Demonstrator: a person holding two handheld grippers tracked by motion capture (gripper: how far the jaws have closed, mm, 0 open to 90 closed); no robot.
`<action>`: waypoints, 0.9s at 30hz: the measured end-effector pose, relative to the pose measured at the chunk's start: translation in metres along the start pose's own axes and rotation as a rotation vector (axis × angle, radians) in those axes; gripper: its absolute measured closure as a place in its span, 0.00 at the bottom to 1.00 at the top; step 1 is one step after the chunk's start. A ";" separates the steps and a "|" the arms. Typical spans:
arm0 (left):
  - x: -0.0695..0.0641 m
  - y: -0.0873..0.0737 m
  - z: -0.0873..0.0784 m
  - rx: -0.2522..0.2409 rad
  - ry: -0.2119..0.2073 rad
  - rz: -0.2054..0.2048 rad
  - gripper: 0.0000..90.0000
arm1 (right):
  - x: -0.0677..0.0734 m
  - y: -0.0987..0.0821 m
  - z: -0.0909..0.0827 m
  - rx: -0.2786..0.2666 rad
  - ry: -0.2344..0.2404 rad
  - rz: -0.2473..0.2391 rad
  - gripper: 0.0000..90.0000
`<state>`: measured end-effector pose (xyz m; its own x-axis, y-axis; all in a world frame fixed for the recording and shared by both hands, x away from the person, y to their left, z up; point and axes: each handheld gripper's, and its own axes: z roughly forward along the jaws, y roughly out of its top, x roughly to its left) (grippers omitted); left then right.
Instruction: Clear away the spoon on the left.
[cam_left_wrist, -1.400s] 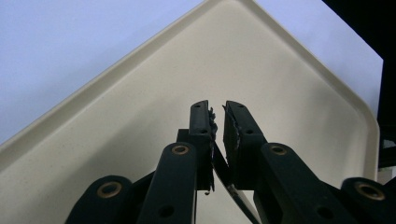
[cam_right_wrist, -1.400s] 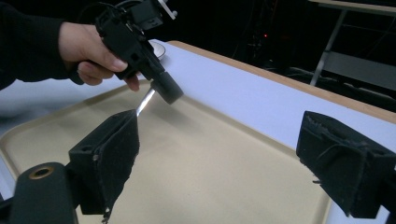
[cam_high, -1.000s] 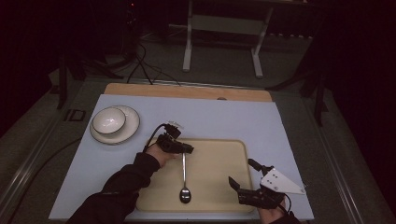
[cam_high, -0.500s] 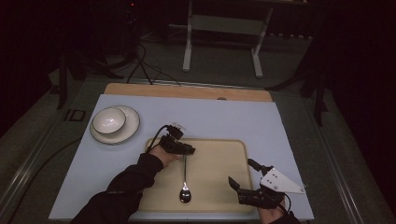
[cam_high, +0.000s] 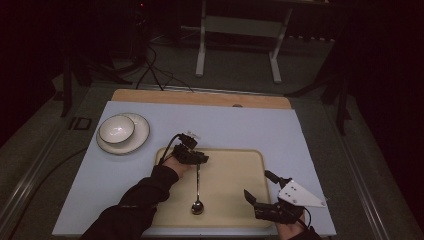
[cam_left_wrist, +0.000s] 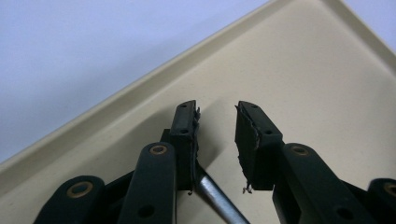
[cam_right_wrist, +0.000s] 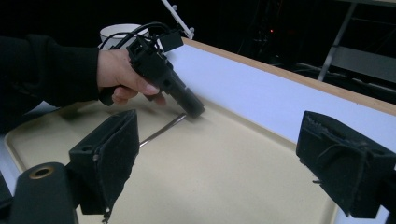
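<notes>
**Spoon released on tray**

Left gripper (cam_high: 199, 159) near tray (cam_high: 235, 165) far-left edge, jaws just opening, slightly parted over spoon (cam_high: 198, 192) handle tip, not pinching. Spoon lies left of tray centre. Right gripper (cam_high: 257, 187) wide open, empty, near-right corner; tray middle free.

Dim, dark surroundings; sharp close-ups.

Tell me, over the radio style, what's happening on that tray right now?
Left gripper jaws just been opening, spoon handle between them, pads apart. Right gripper open, hovering over tray corner. Spoon flat on tray. Nothing blocking.
</notes>
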<state>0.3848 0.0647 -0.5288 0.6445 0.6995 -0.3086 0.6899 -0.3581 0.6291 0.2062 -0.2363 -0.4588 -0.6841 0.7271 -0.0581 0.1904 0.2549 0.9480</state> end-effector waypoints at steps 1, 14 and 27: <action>0.000 0.000 -0.001 0.000 0.001 0.000 0.77 | 0.000 0.000 0.000 -0.001 0.000 0.001 0.15; -0.004 -0.001 -0.018 -0.021 0.015 -0.003 0.65 | 0.000 0.000 0.001 0.003 -0.003 0.004 0.15; -0.008 -0.003 -0.044 -0.088 -0.041 -0.016 0.16 | -0.001 -0.001 -0.001 0.006 -0.010 0.004 0.15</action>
<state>0.3630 0.0876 -0.4969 0.6481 0.6778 -0.3472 0.6697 -0.2900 0.6837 0.2060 -0.2378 -0.4596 -0.6763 0.7344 -0.0571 0.1974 0.2555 0.9464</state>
